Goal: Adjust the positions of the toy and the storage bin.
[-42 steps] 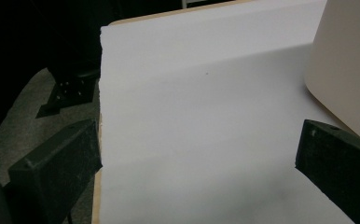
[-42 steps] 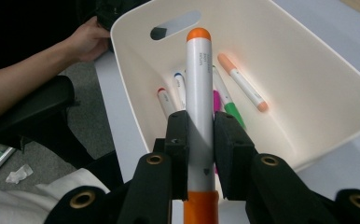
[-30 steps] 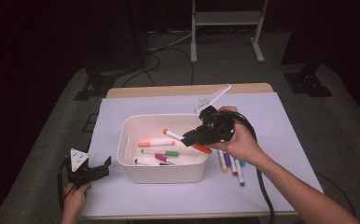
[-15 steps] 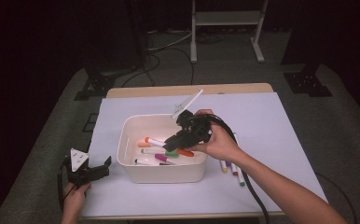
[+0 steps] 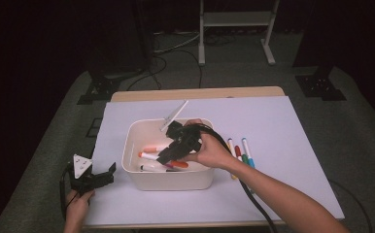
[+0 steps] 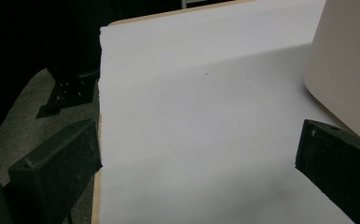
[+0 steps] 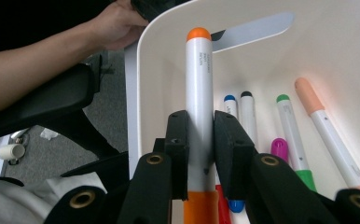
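My right gripper [image 5: 166,155] hangs low inside the white bin [image 5: 168,180], shut on a white marker with orange ends [image 5: 149,157]. In the right gripper view the jaws [image 7: 200,128] clamp that orange marker [image 7: 199,84] around its barrel, its tip pointing at the bin's rim [image 7: 141,70]. Below it on the bin floor lie several markers, among them a green one [image 7: 290,126], a peach one [image 7: 322,126] and a magenta one [image 7: 279,149]. My left gripper [image 5: 103,177] rests at the table's front left corner, open [image 6: 197,177] with nothing between its jaws.
Several loose markers [image 5: 244,153] lie on the white sheet just right of the bin. The bin's outer wall [image 6: 346,60] stands to the right of my left gripper. The sheet's left edge [image 6: 100,93] and the table edge are close by.
My right gripper has carried the orange marker leftward and down, from above the bin's right rim into the bin. The left gripper has stayed put.
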Action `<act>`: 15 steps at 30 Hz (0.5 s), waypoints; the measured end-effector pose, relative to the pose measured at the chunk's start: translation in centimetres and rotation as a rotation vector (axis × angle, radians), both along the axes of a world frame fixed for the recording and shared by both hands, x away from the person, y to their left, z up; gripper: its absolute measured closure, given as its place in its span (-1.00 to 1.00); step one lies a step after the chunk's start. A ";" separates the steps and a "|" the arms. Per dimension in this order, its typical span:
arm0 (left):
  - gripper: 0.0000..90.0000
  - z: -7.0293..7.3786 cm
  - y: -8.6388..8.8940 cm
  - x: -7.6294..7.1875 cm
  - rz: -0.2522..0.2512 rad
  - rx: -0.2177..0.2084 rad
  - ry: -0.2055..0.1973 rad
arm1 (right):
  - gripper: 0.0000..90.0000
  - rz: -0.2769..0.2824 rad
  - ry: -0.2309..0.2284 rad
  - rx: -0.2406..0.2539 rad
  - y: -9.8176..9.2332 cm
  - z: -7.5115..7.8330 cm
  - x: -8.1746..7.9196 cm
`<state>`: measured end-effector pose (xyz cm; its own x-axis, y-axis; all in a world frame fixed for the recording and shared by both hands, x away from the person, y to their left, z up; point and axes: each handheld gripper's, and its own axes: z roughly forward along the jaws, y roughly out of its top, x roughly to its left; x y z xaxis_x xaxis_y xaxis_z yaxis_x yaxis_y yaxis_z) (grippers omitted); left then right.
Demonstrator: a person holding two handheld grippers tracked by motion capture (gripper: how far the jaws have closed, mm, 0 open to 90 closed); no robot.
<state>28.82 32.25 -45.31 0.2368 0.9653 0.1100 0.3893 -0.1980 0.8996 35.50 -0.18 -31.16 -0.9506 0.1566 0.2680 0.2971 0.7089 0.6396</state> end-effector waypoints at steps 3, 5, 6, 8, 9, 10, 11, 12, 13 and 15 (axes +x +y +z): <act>-1.00 0.0 0.0 0.0 0.000 0.000 0.000 | 0.68 0.015 0.001 -0.016 0.7 -0.6 0.1; -1.00 0.0 0.0 0.0 0.000 0.000 0.001 | 0.68 0.022 0.004 -0.027 1.1 -1.0 0.1; -1.00 0.0 0.0 0.0 0.001 -0.001 0.001 | 0.68 0.026 0.004 -0.032 1.3 -1.2 0.1; -1.00 0.0 0.0 0.0 0.000 -0.002 -0.001 | 0.68 0.030 0.011 -0.046 1.6 -1.5 0.2; -1.00 0.0 0.0 0.0 0.000 -0.002 -0.001 | 0.68 0.033 0.015 -0.051 1.8 -1.7 0.2; -1.00 0.0 0.0 0.0 0.000 -0.003 -0.002 | 0.68 0.032 0.016 -0.054 1.9 -1.8 0.2; -1.00 0.0 0.0 0.0 0.000 -0.003 -0.001 | 0.68 0.034 0.017 -0.063 2.1 -2.0 0.2; -1.00 0.0 0.0 0.0 0.000 -0.003 -0.001 | 0.68 0.035 0.020 -0.068 2.2 -2.0 0.2; -1.00 0.0 0.0 0.0 0.000 -0.003 0.001 | 0.68 0.037 0.020 -0.079 2.3 -2.2 0.2; -1.00 0.0 0.0 0.0 0.000 -0.002 0.000 | 0.68 0.044 0.022 -0.090 2.6 -2.5 0.3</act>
<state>28.83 32.27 -45.31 0.2369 0.9655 0.1080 0.3896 -0.1962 0.8998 35.76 2.37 -33.66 -0.9512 0.1392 0.2752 0.2775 0.7759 0.5666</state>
